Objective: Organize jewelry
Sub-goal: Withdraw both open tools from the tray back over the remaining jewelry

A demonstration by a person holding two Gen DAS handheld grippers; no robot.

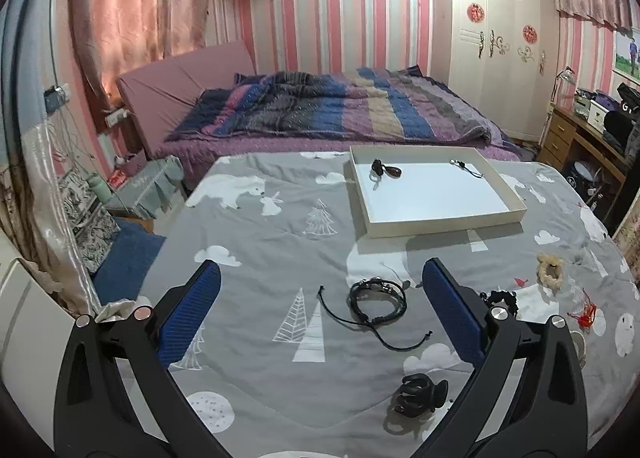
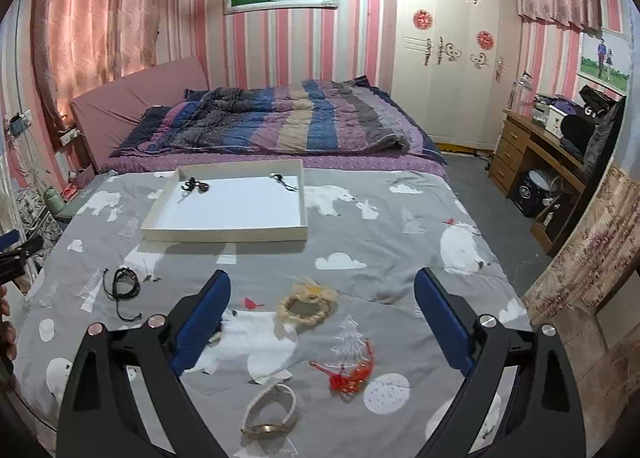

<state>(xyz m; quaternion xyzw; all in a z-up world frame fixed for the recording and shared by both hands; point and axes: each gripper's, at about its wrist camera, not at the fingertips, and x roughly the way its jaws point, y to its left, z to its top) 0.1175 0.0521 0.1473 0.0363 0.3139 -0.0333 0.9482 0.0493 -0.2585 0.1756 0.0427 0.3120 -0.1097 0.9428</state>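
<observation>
Left wrist view. The left claw (image 1: 320, 322) tilts downward over a surface draped in a grey cloth (image 1: 256, 242) printed with polar bears, trees and clouds. Its two blue-padded fingers (image 1: 188, 322) stand wide apart and grip nothing. On the cloth between them lies a black cord bracelet (image 1: 378, 300), coiled, with one loose cord trailing toward the near right; neither pad touches it. Nearer the camera sits a black hair claw clip (image 1: 420, 394). Just behind the right finger lies a black beaded piece (image 1: 502, 300), partly hidden. Farther right are a cream scrunchie (image 1: 550, 268) and a red knotted ornament (image 1: 586, 314). Beyond the bracelet rests a shallow white tray (image 1: 440, 223), its long axis running obliquely away to the right. Inside, at the far end, are a dark pendant on a cord (image 1: 386, 169) and a second small corded piece (image 1: 466, 167), well apart.

Right wrist view. The right claw (image 2: 322, 322) is likewise pitched downward, its jaws spread wide and empty. Between the fingers (image 2: 204, 322) on the cloth lie the scrunchie (image 2: 306, 306), the red ornament (image 2: 348, 374), and nearest the camera a white-strapped wristwatch (image 2: 270, 414), strap running toward the lens. The black bracelet (image 2: 124, 288) lies off to the left, the tray (image 2: 224, 232) behind it, its long axis across the view. The left claw's tip (image 2: 16, 248) and part of a hand (image 2: 6, 330) show at the left edge.
</observation>
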